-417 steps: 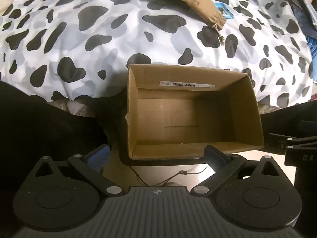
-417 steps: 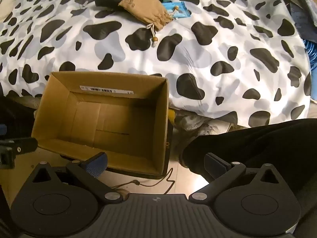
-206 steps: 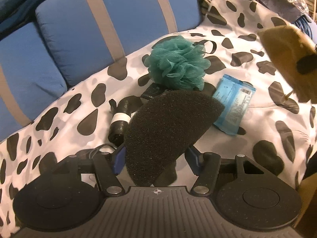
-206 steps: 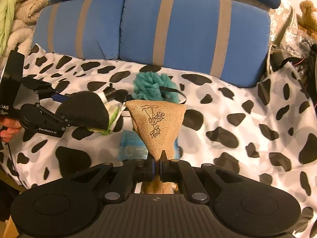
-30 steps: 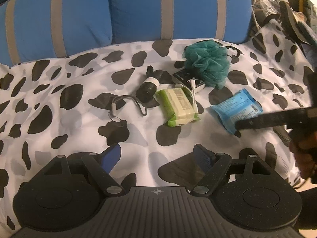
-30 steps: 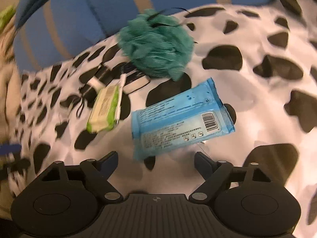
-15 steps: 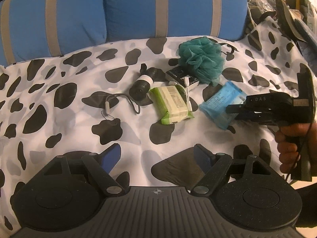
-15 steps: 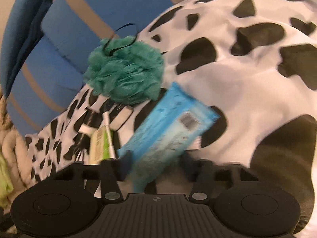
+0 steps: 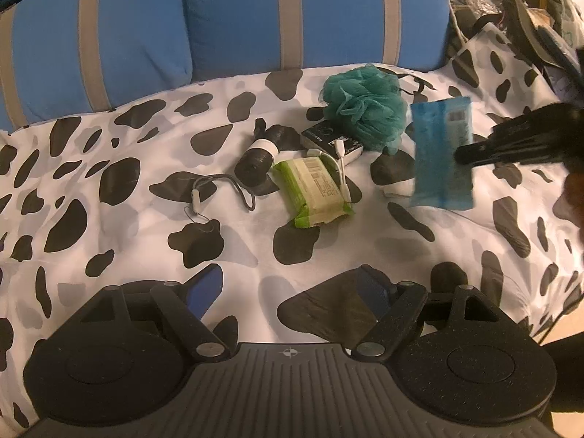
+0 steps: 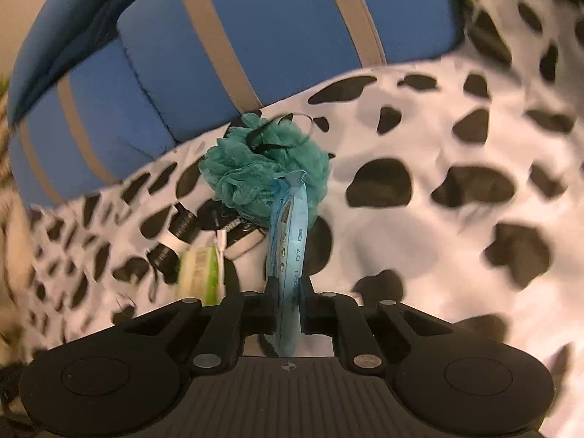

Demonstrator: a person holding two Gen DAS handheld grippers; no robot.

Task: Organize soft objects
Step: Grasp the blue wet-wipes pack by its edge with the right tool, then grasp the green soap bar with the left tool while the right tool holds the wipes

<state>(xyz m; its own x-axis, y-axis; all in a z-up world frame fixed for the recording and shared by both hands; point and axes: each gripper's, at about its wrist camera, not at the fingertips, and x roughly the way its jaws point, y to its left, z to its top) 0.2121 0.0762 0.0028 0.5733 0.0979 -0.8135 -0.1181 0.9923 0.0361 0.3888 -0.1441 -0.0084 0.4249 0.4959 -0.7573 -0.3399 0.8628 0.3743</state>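
Blue wipes pack (image 10: 288, 255): clamped edge-on between the closed jaws of the right gripper (image 10: 288, 306), raised off the cow-print cover (image 9: 419, 241), just beside the teal bath pouf (image 9: 363, 107). Left gripper (image 9: 292, 292): jaws spread wide, holding nothing, above bare cover. Green wipes pack (image 9: 314, 191) lies ahead of it, touching a white cable (image 9: 341, 171). Blue striped cushions (image 9: 233, 18) behind.
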